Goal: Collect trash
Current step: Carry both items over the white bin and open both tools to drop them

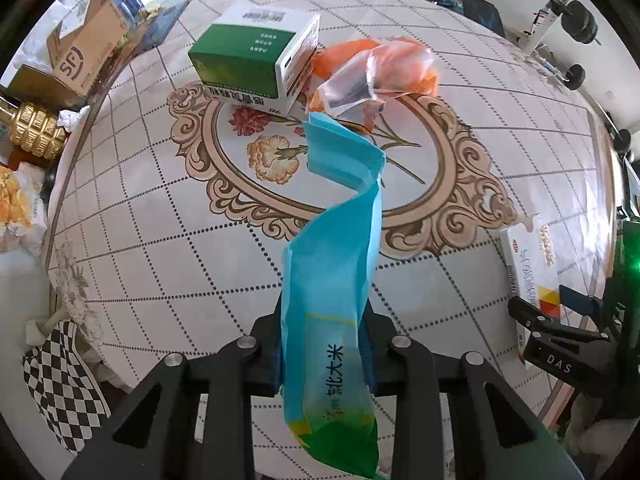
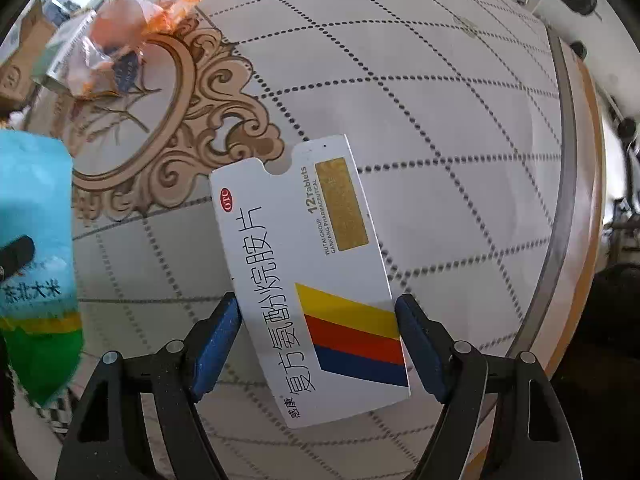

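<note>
Left gripper (image 1: 325, 360): clamped tight on a blue rice bag (image 1: 334, 264), which hangs above the desk (image 1: 160, 264).
Right gripper (image 2: 318, 344): jaws apart, straddling a flat tablet box (image 2: 312, 280) lying on the desk.
Other trash: green carton (image 1: 252, 60) touching an orange wrapper (image 1: 372, 72); contents unseen.

A round table (image 1: 460, 60) fills the view. Its cloth has a grid of dotted lines and a curly brown frame (image 1: 460, 184) with flowers in the middle. At ten o'clock a brown cardboard box (image 1: 86, 46) stands past the table edge. At eight o'clock lies a black and white checked cloth (image 1: 64, 392). Bright daylight comes from twelve o'clock, maybe from a window.
</note>
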Motion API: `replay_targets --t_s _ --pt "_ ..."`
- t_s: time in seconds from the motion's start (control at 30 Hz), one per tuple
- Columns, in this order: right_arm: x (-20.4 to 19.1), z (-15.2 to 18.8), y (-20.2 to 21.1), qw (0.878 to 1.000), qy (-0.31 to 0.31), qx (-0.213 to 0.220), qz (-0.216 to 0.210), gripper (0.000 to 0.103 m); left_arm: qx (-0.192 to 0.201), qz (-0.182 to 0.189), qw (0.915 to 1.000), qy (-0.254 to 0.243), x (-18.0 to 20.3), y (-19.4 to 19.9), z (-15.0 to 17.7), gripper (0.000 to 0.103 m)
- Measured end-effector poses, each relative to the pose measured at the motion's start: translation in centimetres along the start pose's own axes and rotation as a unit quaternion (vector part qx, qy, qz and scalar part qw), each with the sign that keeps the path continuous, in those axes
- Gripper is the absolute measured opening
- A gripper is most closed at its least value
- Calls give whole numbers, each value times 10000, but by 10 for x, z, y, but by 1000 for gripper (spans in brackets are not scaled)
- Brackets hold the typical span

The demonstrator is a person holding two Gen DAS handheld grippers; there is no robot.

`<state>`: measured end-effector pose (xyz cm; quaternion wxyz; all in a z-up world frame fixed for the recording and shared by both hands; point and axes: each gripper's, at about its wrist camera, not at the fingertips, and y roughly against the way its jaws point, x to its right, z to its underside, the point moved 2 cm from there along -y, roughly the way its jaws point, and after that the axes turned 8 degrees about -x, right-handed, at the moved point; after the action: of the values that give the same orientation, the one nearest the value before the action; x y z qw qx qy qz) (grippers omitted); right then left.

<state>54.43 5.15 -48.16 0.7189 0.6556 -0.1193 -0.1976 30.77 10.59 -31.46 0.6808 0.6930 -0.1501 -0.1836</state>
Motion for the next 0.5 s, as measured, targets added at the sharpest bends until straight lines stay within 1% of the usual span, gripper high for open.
replay_targets --t_s 0.13,0.17,0.23,0.27,0.4,0.43,0.5 --pt "-5 12 1 9994 -77 -17 -342 80 99 62 9999 -13 -1 6 22 26" --pt "-8 16 1 9992 -73 -8 -389 80 124 75 9999 -16 -9 5 23 26" --pt "-20 25 -3 9991 -27 40 -421 80 205 77 9997 -51 -14 8 29 26" --pt "-26 30 0 9991 1 71 -420 80 237 86 9997 -65 -19 7 28 26" --pt "-48 54 21 9986 23 254 -458 80 443 176 9988 -62 -35 21 43 26" --pt "-66 64 32 9984 23 325 -468 80 521 209 9984 -49 -40 27 49 26" --pt "-88 80 46 9977 7 457 -496 80 657 293 9974 -32 -51 37 61 26"
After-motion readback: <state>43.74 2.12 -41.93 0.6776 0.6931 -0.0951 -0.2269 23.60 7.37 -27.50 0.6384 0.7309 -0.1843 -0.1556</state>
